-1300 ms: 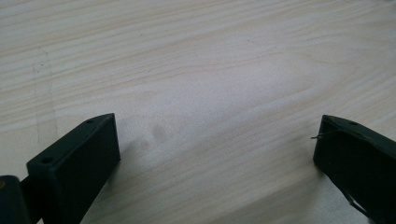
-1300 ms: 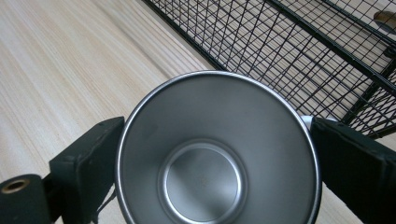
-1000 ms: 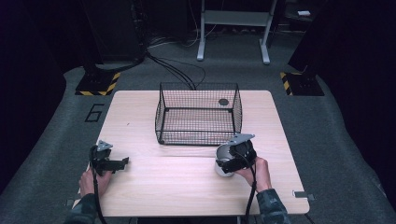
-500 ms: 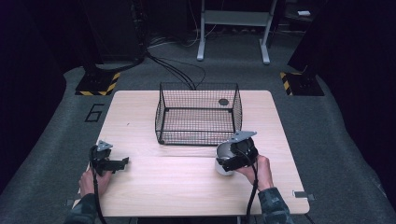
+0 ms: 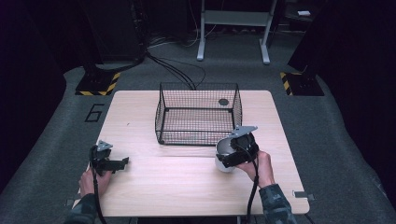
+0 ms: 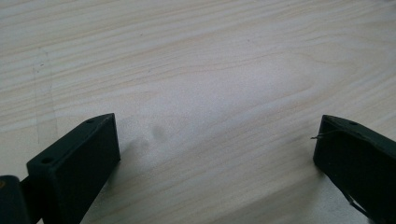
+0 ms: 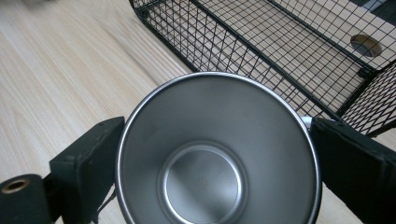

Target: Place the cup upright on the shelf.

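Observation:
A shiny metal cup (image 7: 205, 182) sits between the jaws of my right gripper (image 7: 217, 127), open mouth toward the camera, both jaws pressed to its sides. From above, the cup (image 5: 221, 150) and right gripper (image 5: 235, 155) are just off the front right corner of a black wire basket (image 5: 196, 126); I cannot tell whether the cup rests on the table. My left gripper (image 5: 120, 163) lies low at the table's front left. Its jaws stand wide apart in the left gripper view, so the left gripper (image 6: 218, 120) is open over bare wood.
The wooden table (image 5: 177, 186) carries the empty basket at its middle back, with a round dark hole (image 5: 223, 101) in the tabletop behind it. The basket's near wall (image 7: 243, 51) stands close in front of the cup. Dark floor and cables surround the table.
My right gripper with the cup has edged slightly toward the basket. The left gripper has stayed where it was.

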